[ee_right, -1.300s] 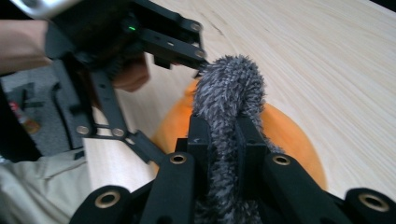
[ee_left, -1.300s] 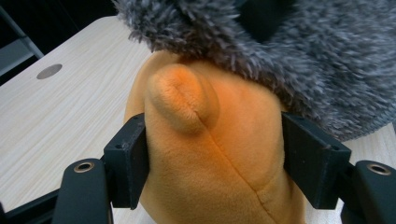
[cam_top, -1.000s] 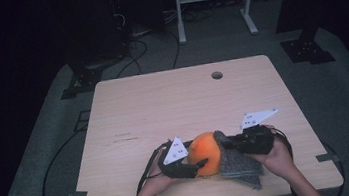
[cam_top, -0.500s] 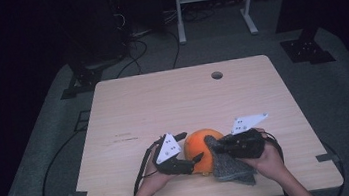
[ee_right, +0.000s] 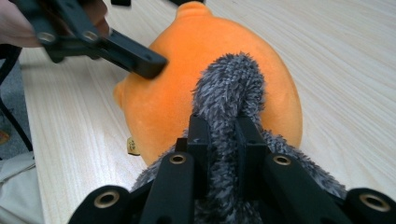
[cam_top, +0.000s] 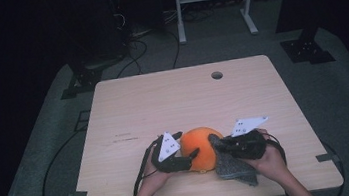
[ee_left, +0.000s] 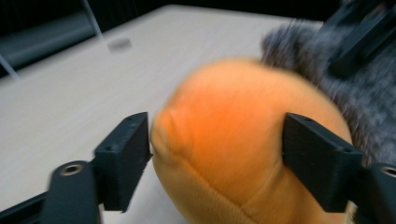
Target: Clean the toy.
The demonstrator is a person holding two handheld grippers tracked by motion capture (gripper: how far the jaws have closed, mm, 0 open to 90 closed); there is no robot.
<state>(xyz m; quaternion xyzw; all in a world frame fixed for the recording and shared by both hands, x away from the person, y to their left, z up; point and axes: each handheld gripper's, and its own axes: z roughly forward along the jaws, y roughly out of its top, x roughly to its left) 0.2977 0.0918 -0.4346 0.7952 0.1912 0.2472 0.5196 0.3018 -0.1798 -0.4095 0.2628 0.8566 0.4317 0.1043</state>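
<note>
Orange plush toy [ee_right: 205,79]: smooth short velour. Grey cloth [ee_right: 229,88]: shaggy, fuzzy pile. Table [cam_top: 173,103]: pale matt wood grain.

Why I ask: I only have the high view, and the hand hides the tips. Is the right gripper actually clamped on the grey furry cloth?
Observer: Yes. In the right gripper view, the right gripper has its jaws shut on a bunched fold of the grey furry cloth, which lies against the orange plush.
Operator: And the left gripper?
Observer: The left gripper has just been opening its jaws. The orange plush sits between them, with a pad at each side. I cannot tell whether they press on it.
</note>
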